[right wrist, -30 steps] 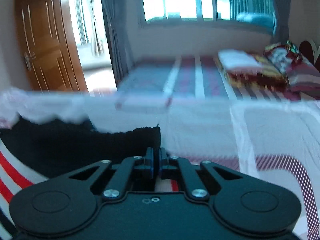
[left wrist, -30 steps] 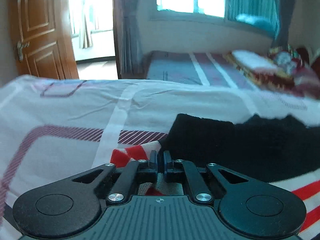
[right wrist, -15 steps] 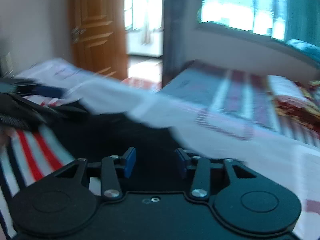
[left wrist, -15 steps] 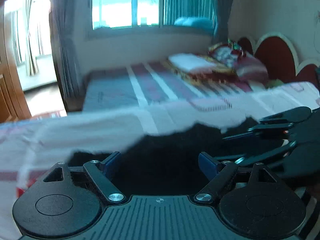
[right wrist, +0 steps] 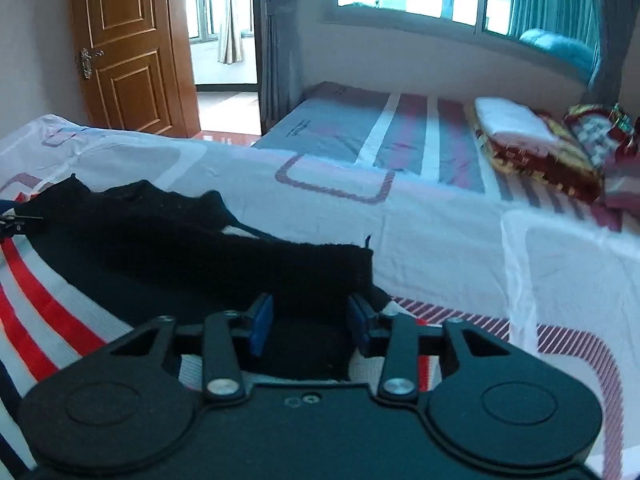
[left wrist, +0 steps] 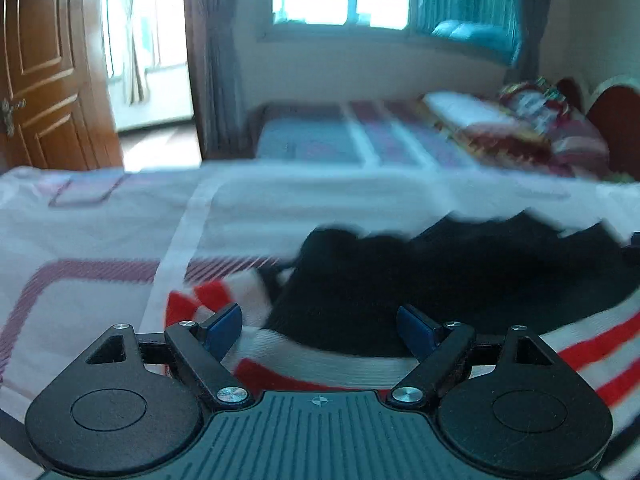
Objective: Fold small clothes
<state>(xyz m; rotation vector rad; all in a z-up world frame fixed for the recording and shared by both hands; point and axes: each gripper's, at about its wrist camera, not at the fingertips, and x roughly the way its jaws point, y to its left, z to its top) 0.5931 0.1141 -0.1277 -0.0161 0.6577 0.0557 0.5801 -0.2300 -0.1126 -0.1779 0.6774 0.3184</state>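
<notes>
A small garment lies on the white patterned bed sheet [right wrist: 440,232], its black part [left wrist: 440,272] folded over its red, white and navy striped part [left wrist: 360,364]. My left gripper [left wrist: 320,328] stands wide open just above the striped cloth and the near edge of the black fold, holding nothing. In the right wrist view the black fold [right wrist: 180,240] runs from the left to a corner by my right gripper [right wrist: 310,322]. Its jaws are opening, with black cloth lying between and under the blue pads [right wrist: 260,324], and they do not squeeze it. Stripes [right wrist: 52,304] show at the left.
Beyond the sheet's far edge stands a second bed with a grey and maroon striped cover [right wrist: 380,136], with folded blankets and pillows [right wrist: 540,148] on it. A wooden door [right wrist: 120,48] stands at the far left, and a window with curtains is behind.
Both grippers were shut at the garment's black edge a second ago; both have since opened and the black fold lies flat. Both views swung sideways and came back.
</notes>
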